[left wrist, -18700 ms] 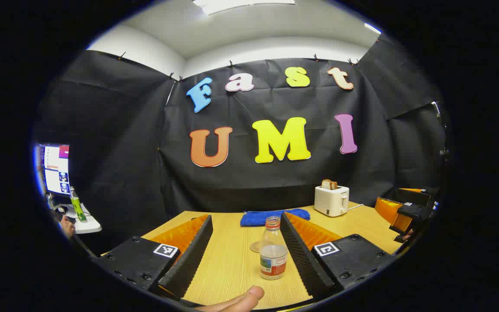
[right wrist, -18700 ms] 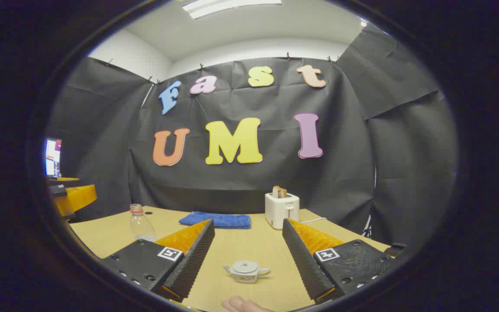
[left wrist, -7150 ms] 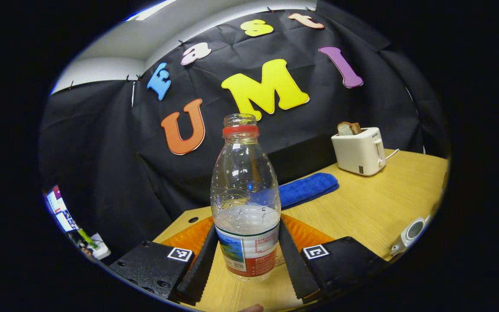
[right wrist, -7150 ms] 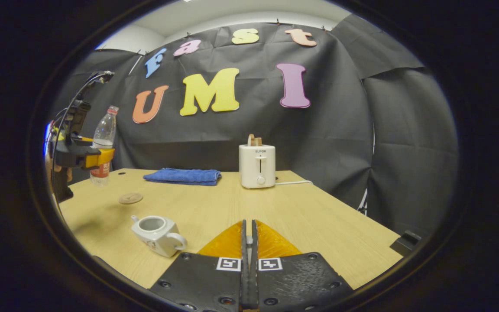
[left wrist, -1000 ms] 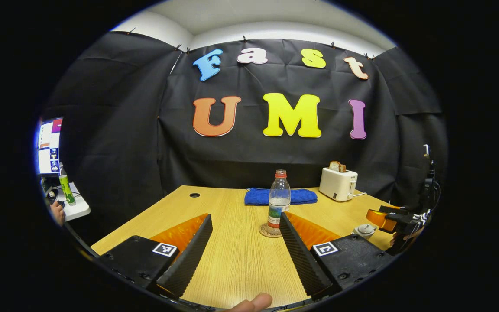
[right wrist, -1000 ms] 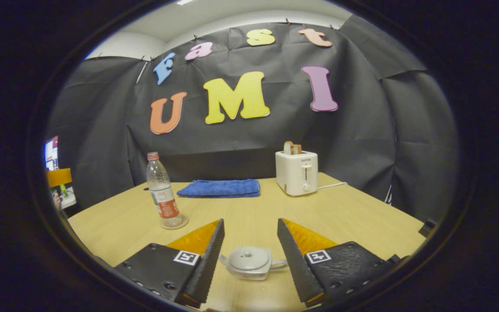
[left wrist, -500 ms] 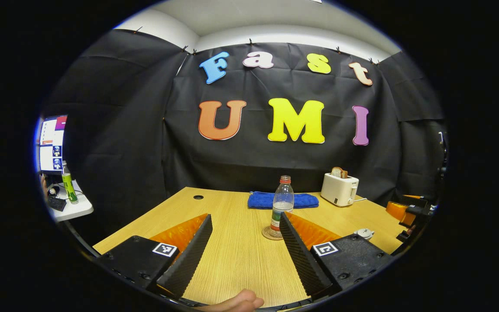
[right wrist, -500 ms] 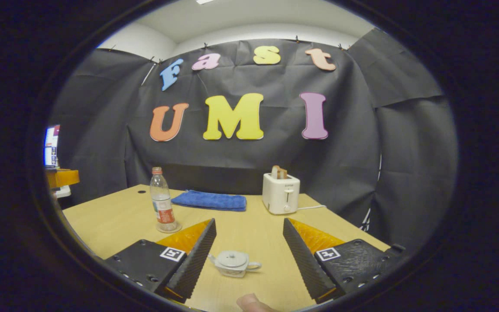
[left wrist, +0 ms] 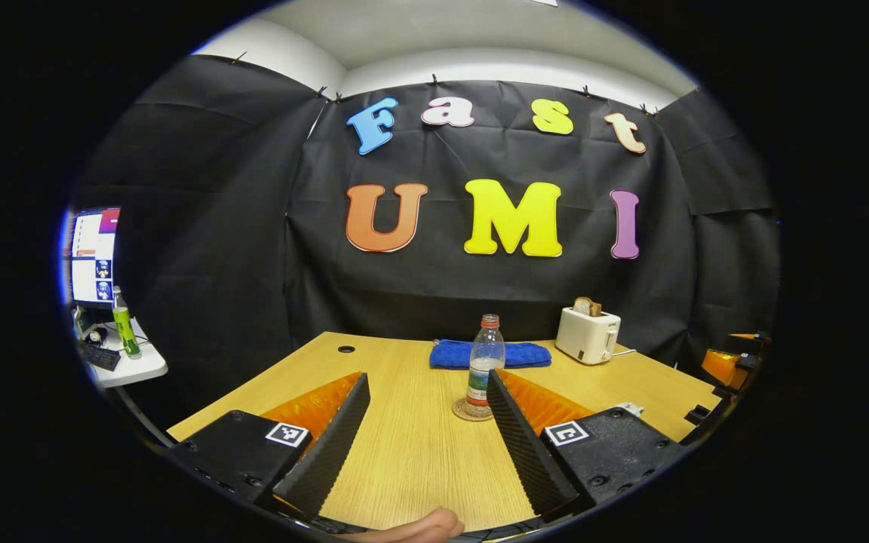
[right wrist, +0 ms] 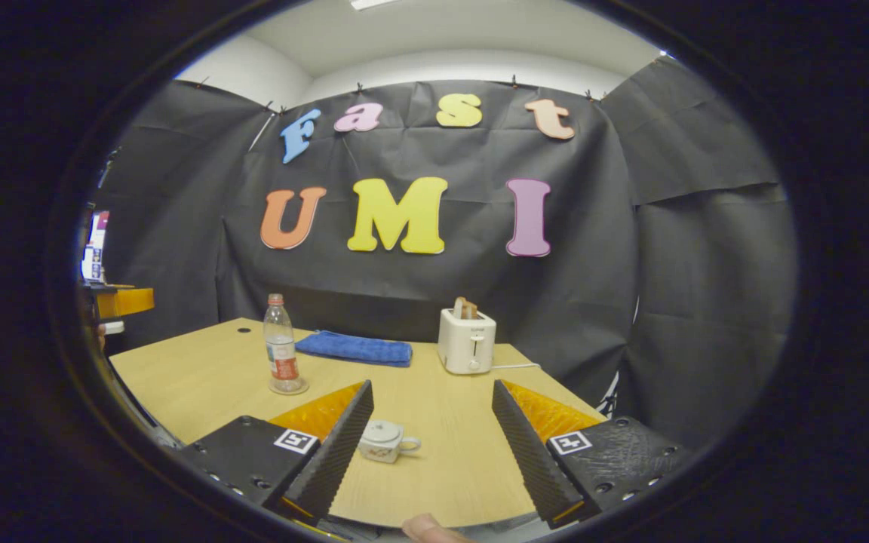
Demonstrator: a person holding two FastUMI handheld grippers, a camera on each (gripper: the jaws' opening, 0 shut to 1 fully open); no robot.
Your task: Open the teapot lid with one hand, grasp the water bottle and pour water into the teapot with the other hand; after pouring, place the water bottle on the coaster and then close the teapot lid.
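Wooden bench: pale grain surface carrying every item; a small round hole sits near its far left corner.
Water bottle: clear plastic, upright, partly filled, standing on the coaster; in the right gripper view it stands at the far left of the bench.
Coaster: round disc under the bottle, just beside the inner edge of the left tool's right finger.
Teapot: small, pale, lid seated on top, handle pointing right; it rests on the bench just beside the right tool's left finger, well apart from the bottle. In the left gripper view only a sliver shows behind that tool's right finger.
Left tool: fingers spread wide, nothing between them but bare bench; a fingertip of the holding hand shows at the bottom edge.
Right tool: fingers spread wide, gripping nothing; the teapot lies toward the left side of the gap, untouched.
Blue cloth: folded, lying at the far edge behind the bottle.
Toaster: white, with bread in its slots, standing to the right of the cloth, cord trailing right.
Side desk: left of the bench, bearing a monitor and a green bottle.
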